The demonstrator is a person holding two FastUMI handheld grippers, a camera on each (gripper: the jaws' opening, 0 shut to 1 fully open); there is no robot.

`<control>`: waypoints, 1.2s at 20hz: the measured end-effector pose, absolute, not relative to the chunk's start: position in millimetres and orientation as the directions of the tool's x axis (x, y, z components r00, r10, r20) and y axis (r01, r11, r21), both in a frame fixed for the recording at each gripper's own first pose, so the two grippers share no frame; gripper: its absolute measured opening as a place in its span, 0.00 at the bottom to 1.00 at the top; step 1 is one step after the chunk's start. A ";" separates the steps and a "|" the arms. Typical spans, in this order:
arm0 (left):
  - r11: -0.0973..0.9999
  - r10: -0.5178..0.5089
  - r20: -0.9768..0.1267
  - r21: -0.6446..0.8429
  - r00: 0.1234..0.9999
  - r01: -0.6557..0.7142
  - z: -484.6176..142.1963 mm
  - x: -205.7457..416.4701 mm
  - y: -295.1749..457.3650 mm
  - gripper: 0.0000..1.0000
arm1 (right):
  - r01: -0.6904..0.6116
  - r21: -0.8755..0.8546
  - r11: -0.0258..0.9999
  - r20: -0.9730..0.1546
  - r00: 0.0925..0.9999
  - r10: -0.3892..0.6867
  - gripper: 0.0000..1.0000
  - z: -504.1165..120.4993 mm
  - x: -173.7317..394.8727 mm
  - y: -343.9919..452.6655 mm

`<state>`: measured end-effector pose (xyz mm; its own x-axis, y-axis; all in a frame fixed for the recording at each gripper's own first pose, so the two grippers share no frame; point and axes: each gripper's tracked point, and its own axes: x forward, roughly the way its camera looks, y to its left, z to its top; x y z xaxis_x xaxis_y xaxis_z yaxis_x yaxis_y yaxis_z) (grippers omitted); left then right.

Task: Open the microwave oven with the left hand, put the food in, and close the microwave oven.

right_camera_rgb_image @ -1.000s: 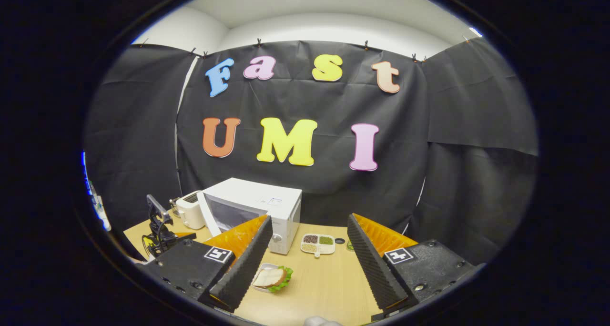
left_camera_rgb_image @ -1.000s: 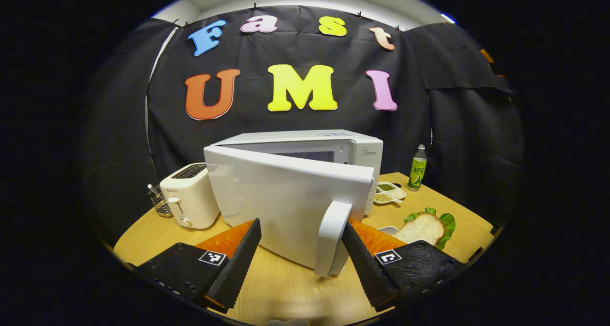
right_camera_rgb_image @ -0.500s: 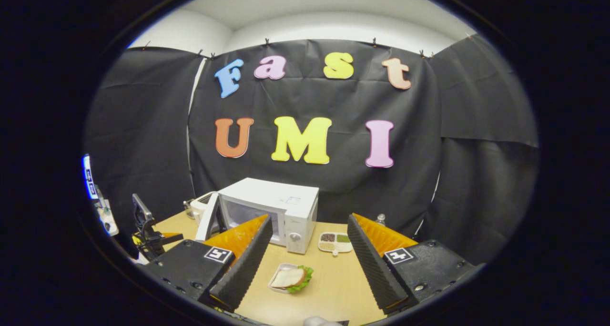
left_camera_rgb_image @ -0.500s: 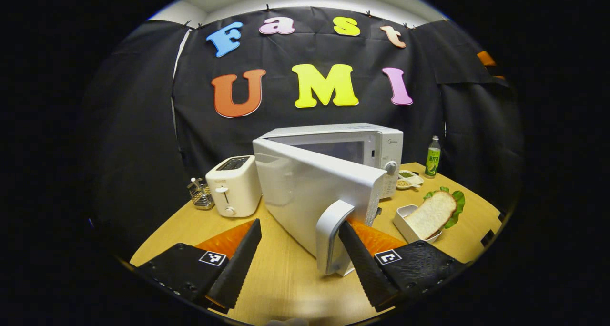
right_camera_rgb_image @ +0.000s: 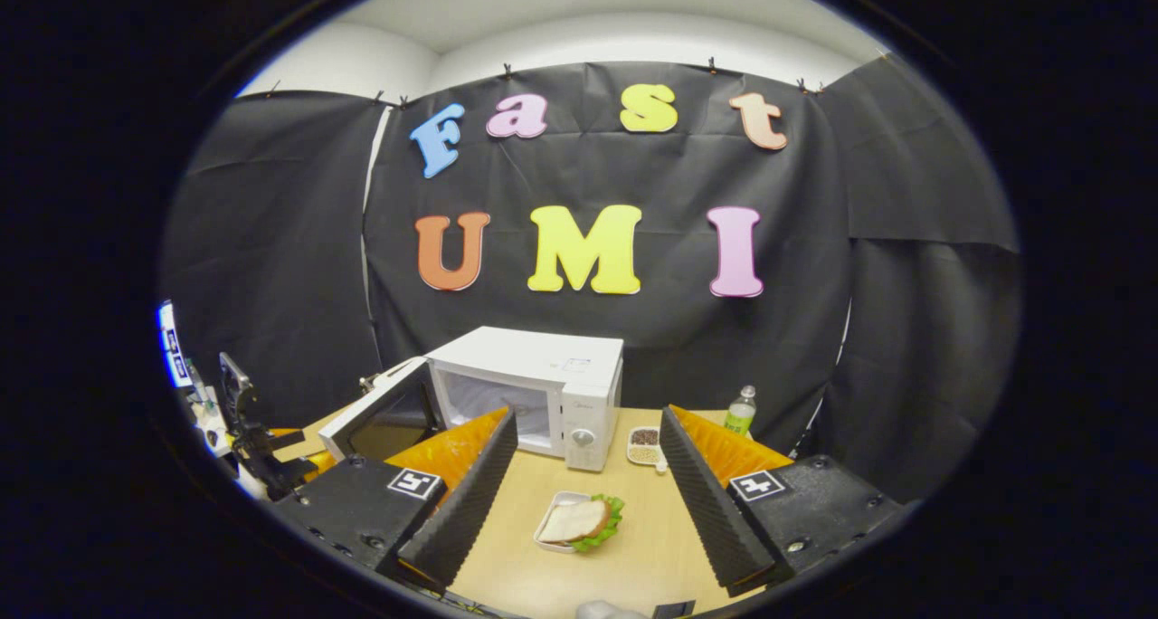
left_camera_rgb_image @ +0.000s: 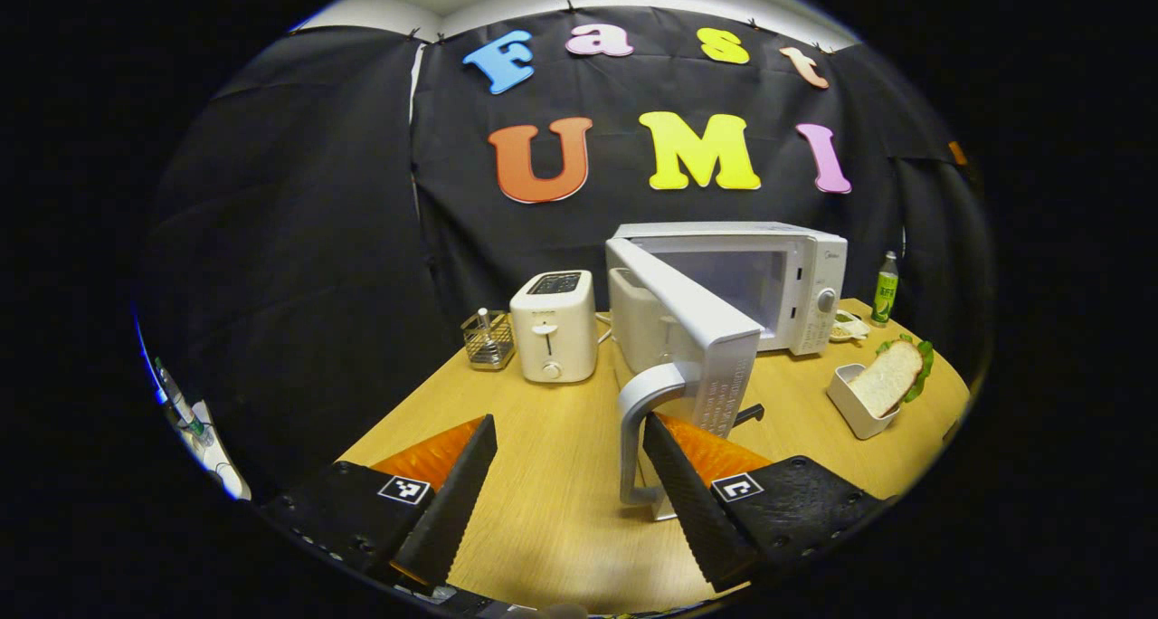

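The white microwave [left_camera_rgb_image: 769,280] stands at the back of the wooden table [left_camera_rgb_image: 561,510] with its door [left_camera_rgb_image: 692,329] swung far out to the left, so the cavity shows. My left gripper [left_camera_rgb_image: 570,424] is open. The door's handle [left_camera_rgb_image: 638,429] lies against the inner side of its right finger, and the left finger stands well clear. The food is a slice of bread on lettuce [left_camera_rgb_image: 891,375] in a small white tray, right of the microwave. My right gripper [right_camera_rgb_image: 588,420] is open and holds nothing, hovering above and short of that sandwich [right_camera_rgb_image: 583,521], with the microwave [right_camera_rgb_image: 543,375] behind it.
A white toaster [left_camera_rgb_image: 554,325] and a wire holder [left_camera_rgb_image: 488,338] stand left of the open door. A green bottle [left_camera_rgb_image: 885,286] and a small divided dish [right_camera_rgb_image: 644,444] sit right of the microwave. Bare tabletop lies in front of the oven.
The microwave door has swung much wider, drawn by the handle as my left gripper pulled back and leftward. The right gripper view has shifted so the sandwich sits more centred between its fingers.
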<state>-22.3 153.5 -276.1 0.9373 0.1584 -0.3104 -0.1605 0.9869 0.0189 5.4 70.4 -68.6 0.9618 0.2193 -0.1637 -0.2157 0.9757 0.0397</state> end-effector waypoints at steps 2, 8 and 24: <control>0.982 0.186 -0.298 0.019 0.936 -0.189 -267.8 -26.6 167.3 0.97 | -0.200 0.053 0.978 -0.181 0.961 0.207 0.96 -79.5 14.7 64.3; 0.979 0.200 -0.273 0.031 0.941 -0.199 -248.2 -40.0 174.0 0.94 | -0.188 0.145 0.971 -0.274 0.936 0.222 1.00 -138.4 46.0 46.2; 0.985 0.170 -0.186 0.019 0.968 -0.170 -144.8 -2.6 68.4 0.96 | -0.119 0.667 0.735 -0.581 0.534 0.614 0.82 -359.8 114.2 57.0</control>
<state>-2.6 68.4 -144.8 0.9676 0.1702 -0.1863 -0.1697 0.9853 0.0190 114.2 57.0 -359.8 0.5341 0.6138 -0.5814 -0.1192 0.7355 0.6670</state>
